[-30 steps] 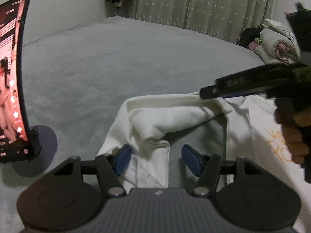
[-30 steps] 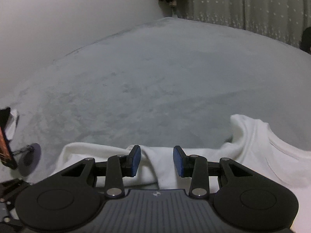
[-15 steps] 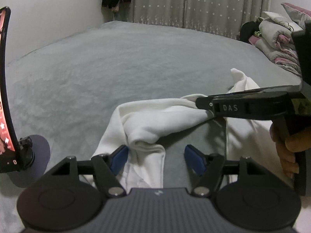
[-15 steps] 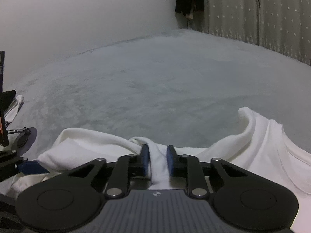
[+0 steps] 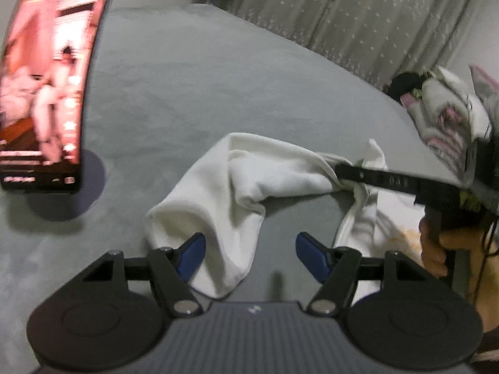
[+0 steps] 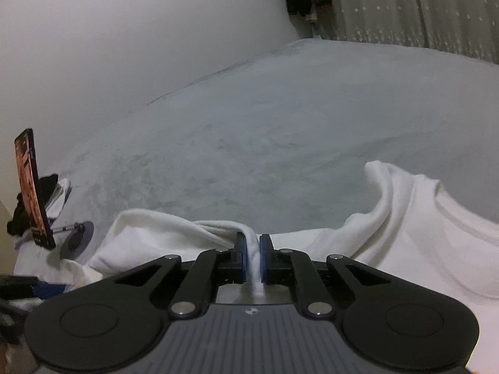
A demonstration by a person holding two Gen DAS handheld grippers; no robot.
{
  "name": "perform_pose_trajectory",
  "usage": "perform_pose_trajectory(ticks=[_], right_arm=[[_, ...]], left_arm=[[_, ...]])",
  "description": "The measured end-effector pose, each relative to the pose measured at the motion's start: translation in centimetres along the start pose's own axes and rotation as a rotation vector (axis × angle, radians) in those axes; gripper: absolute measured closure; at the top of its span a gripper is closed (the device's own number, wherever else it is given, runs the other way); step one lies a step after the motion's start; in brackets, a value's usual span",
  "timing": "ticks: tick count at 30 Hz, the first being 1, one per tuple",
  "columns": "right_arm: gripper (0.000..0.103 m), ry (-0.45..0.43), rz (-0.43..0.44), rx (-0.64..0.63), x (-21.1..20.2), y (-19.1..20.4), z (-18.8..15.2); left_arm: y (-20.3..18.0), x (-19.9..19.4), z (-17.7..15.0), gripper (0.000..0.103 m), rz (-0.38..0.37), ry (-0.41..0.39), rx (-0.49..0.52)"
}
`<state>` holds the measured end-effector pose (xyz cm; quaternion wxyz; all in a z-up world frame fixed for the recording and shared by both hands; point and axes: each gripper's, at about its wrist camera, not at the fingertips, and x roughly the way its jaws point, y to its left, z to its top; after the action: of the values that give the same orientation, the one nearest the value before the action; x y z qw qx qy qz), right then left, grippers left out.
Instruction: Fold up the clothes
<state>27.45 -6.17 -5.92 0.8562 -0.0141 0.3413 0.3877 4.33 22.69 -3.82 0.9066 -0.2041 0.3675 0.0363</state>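
Note:
A white sweatshirt [image 5: 249, 180] with an orange print lies on the grey bed [image 5: 187, 93]. My right gripper [image 6: 252, 254] is shut on a fold of its sleeve [image 6: 252, 243] and holds it lifted; it also shows in the left wrist view [image 5: 340, 176], pinching the sleeve from the right. My left gripper [image 5: 249, 252] is open, with the hanging sleeve cuff [image 5: 230, 268] between its blue pads, not clamped. The sweatshirt's body and collar [image 6: 436, 233] lie to the right.
A phone on a round stand [image 5: 46, 78] with a lit screen stands at the left; it also shows in the right wrist view [image 6: 31, 187]. A pile of clothes [image 5: 443, 115] lies at the far right. Curtains [image 5: 343, 15] hang behind the bed.
My right gripper closed on the sleeve fold and lifted it. The left gripper stayed open and shifted, with the phone now looming closer at the left.

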Motion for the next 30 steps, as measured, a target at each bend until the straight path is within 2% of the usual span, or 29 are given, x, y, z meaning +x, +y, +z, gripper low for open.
perform_pose_trajectory(ticks=[4,7,14,17,18,19,20,24,30], right_arm=[[0.097,0.024,-0.040,-0.034,0.0,-0.2,0.0],[0.098,0.050,-0.046,-0.054,0.3,-0.4,-0.2],[0.099,0.079,-0.038,-0.072,1.0,-0.7,-0.6],[0.099,0.076,-0.034,-0.068,1.1,-0.8,-0.6],[0.099,0.075,-0.033,-0.065,1.1,-0.9,-0.6],[0.099,0.074,-0.030,-0.059,1.1,-1.0,-0.6],[0.099,0.072,-0.026,-0.052,1.1,-1.0,-0.6],[0.099,0.064,-0.013,-0.034,1.0,-1.1,-0.6],[0.099,0.041,0.019,0.002,0.7,-1.6,-0.5]], left_arm=[[0.3,-1.3,0.3,0.037,0.070,-0.042,0.021],[1.0,-1.3,0.6,0.037,0.100,-0.042,-0.004],[2.5,0.9,1.3,0.038,0.070,0.026,-0.096],[2.4,2.2,1.2,0.049,0.102,0.022,-0.113],[2.2,2.5,1.1,0.061,0.119,0.014,-0.108],[1.8,2.8,1.1,0.079,0.141,0.008,-0.094],[1.4,3.1,1.2,0.087,0.162,0.004,-0.076],[-0.6,4.1,2.4,0.091,0.231,-0.049,0.024],[-3.3,3.9,6.2,0.092,0.329,-0.214,0.162]])
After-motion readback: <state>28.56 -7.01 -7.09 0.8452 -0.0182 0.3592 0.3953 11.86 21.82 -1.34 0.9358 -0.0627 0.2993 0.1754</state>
